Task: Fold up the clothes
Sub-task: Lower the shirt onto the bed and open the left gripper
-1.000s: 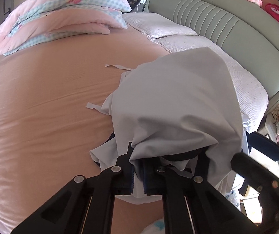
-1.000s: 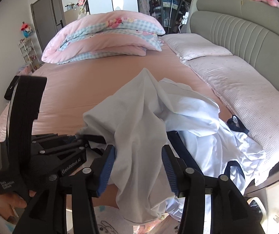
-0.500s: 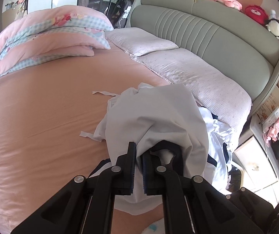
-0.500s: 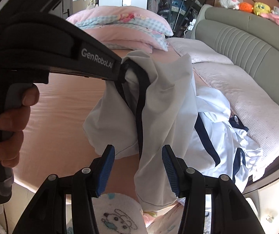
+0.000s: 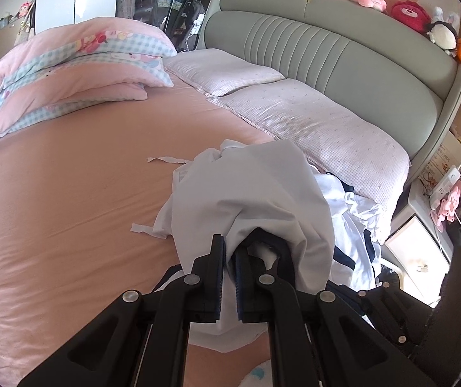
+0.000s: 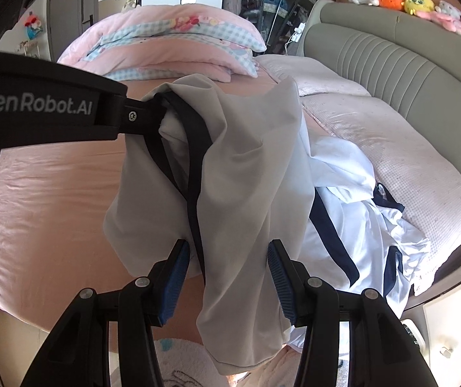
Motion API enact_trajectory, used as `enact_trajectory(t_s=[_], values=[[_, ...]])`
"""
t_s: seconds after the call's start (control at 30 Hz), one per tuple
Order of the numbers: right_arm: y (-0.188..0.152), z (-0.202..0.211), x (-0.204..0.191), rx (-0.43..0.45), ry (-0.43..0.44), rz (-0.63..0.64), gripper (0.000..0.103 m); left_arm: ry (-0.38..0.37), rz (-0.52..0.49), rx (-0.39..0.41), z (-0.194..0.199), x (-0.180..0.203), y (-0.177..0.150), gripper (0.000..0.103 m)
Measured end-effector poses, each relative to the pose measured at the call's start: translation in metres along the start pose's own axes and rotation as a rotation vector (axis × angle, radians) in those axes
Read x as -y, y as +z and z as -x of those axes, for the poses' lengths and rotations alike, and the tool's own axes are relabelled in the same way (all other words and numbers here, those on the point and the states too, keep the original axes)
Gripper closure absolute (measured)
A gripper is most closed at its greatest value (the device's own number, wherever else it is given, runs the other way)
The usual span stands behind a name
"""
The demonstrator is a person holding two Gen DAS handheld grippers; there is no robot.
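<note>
**A:** Start at the tongs. What do they have?

**B:** The left tongs (image 5: 227,277) are clamped together on a bunch of the pale grey-white garment (image 5: 250,193), near its dark-trimmed edge. The cloth hangs from that pinch, lifted above the bed (image 5: 69,209). The right tongs (image 6: 227,277) stand apart, blue pads either side of the hanging cloth, and I see neither pad pressing on it. So one grip only.

**A:** Anything folded yet?

**B:** Nothing I can see. The lifted garment droops in loose bunches, with a dark band (image 6: 195,174) running down through it and no flat panel or crease. My reading is that this is the very start: one piece picked out, not yet spread.

**A:** And the rest?

**B:** Behind and to the right of it lies a crumpled heap of white clothes with navy trim (image 6: 359,213), on the bed just beside the pillows (image 5: 311,122). It is a tangle, so I cannot tell how many pieces are in it.

**A:** So what remains?

**B:** Nearly all of it, I'd judge: a second hold for the right tongs, the garment laid flat on the open pink sheet, the folds themselves, then the heap. The folded quilt (image 5: 69,67) at the far side is bedding, not part of the job as far as I can tell.
</note>
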State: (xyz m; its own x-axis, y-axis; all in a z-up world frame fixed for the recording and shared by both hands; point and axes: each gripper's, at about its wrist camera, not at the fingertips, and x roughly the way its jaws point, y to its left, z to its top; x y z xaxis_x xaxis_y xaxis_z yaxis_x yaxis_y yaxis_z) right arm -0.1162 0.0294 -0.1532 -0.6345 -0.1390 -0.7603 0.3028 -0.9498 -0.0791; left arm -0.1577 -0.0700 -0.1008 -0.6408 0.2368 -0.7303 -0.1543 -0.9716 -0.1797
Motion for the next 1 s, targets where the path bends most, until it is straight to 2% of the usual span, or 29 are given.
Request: enact_trajectory(t_s=[0.07,0.13,0.27,0.37,0.53,0.63,0.73,0.8,0.9,0.97,1.0], values=[[0.002,-0.007,0.0,-0.014,-0.017,-0.015,0.053,-0.02,0.018,0.001,0.002,-0.003,0.0,0.098],[0.003,-0.01,-0.001,-0.001,-0.048,-0.021,0.053,-0.005,0.017,0.005,0.003,-0.005,0.0,0.098],[0.004,-0.009,-0.001,0.042,-0.195,-0.018,0.053,0.029,0.017,-0.002,0.004,-0.012,-0.004,0.098],[0.003,-0.01,0.008,0.043,-0.288,-0.043,0.053,0.028,0.028,-0.009,0.006,-0.016,-0.008,0.098],[0.006,-0.002,0.034,0.051,-0.333,-0.142,0.049,0.062,0.042,-0.026,0.002,-0.022,-0.016,0.098],[0.01,0.008,0.046,0.078,-0.358,-0.172,0.048,0.054,0.067,-0.023,0.004,-0.027,-0.019,0.097],[0.013,0.023,0.056,0.122,-0.455,-0.198,0.048,0.195,0.066,0.004,0.009,-0.035,-0.021,0.097],[0.015,0.033,0.069,0.148,-0.491,-0.24,0.048,0.221,0.097,0.005,0.013,-0.05,-0.021,0.097],[0.023,0.039,0.091,0.138,-0.408,-0.291,0.048,0.171,0.198,0.007,0.02,-0.073,-0.023,0.097],[0.027,0.039,0.096,0.144,-0.349,-0.285,0.049,0.178,0.19,0.018,0.023,-0.074,-0.025,0.097],[0.029,0.039,0.096,0.146,-0.326,-0.28,0.056,0.182,0.175,0.021,0.024,-0.07,-0.026,0.097]])
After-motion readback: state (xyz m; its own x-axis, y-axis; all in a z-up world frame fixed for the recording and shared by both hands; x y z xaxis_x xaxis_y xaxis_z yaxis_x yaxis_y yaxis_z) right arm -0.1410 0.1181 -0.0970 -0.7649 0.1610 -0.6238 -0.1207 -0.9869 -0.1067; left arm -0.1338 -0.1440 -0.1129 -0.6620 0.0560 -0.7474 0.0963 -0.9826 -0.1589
